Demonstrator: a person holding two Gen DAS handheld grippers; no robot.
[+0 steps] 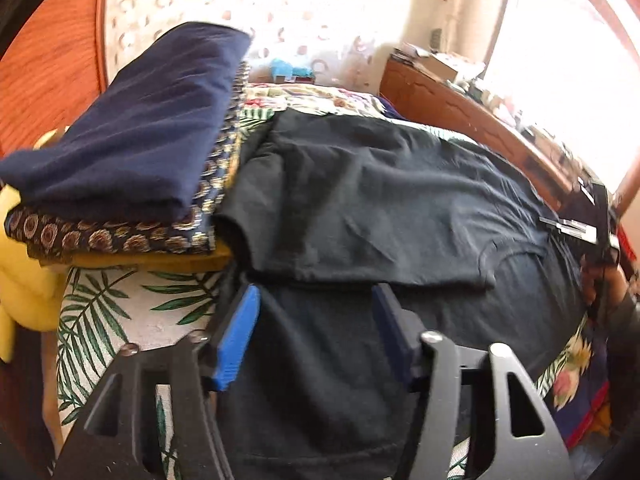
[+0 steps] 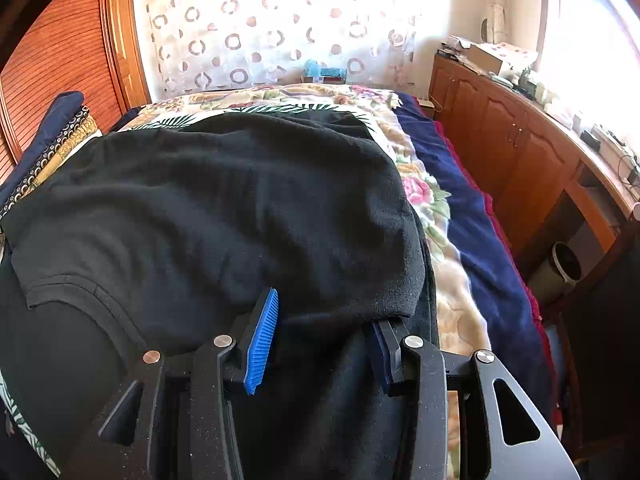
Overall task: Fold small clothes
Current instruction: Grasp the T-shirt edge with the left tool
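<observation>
Shirt (image 1: 360,184) folded over on the bed (image 1: 120,312); left gripper (image 1: 316,312) hovers apart, right gripper (image 2: 324,320) clamps its hem — lay it flat, edges aligned.

Window (image 1: 560,60) glare blown out right, slight blur, fisheye-bent edges.

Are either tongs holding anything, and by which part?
Left tongs hold nothing. Right tongs straddle the folded edge of the black shirt; a grip cannot be told.
</observation>
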